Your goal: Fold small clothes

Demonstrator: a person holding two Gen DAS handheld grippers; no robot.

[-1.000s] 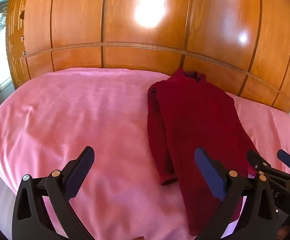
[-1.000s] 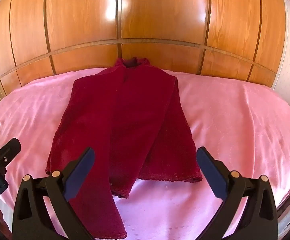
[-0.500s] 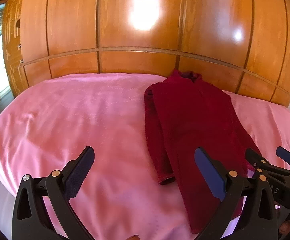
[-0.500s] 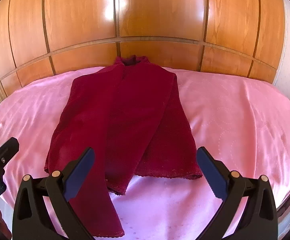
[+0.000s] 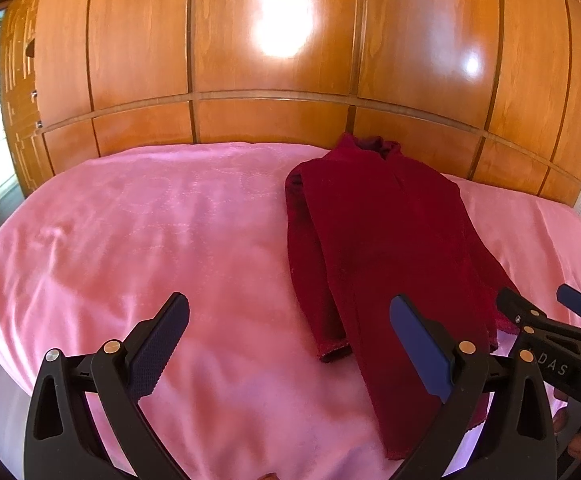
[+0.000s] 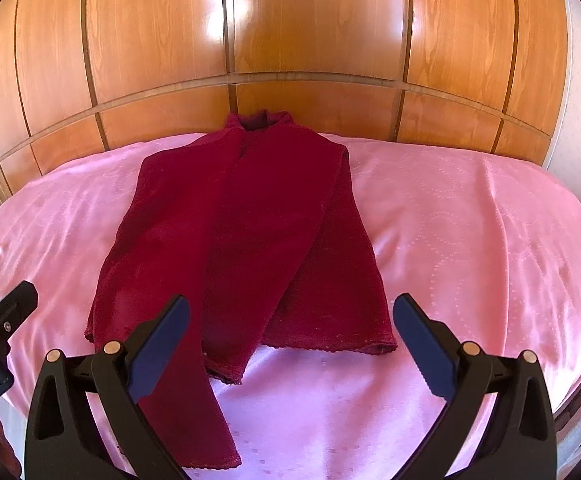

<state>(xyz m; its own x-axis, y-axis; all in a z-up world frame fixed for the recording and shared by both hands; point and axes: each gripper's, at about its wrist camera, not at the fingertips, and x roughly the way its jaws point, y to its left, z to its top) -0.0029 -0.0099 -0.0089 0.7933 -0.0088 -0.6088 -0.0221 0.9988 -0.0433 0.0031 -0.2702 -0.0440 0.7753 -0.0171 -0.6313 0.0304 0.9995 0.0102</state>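
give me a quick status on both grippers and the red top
Left gripper open, empty. Right gripper open, empty. Dark red top flat on the pink bedspread, sleeves folded in. Nothing in the way.

— What is changed since a second ago?
— The dark red garment point(image 6: 242, 240) is seen further from the right gripper point(image 6: 290, 340); its hem, once between the fingers, is now ahead of them.
— And from the left?
— More wooden panelling point(image 5: 274, 52) is shown above the pink bedspread point(image 5: 130, 240), and the left gripper point(image 5: 286, 344) is tilted upward.
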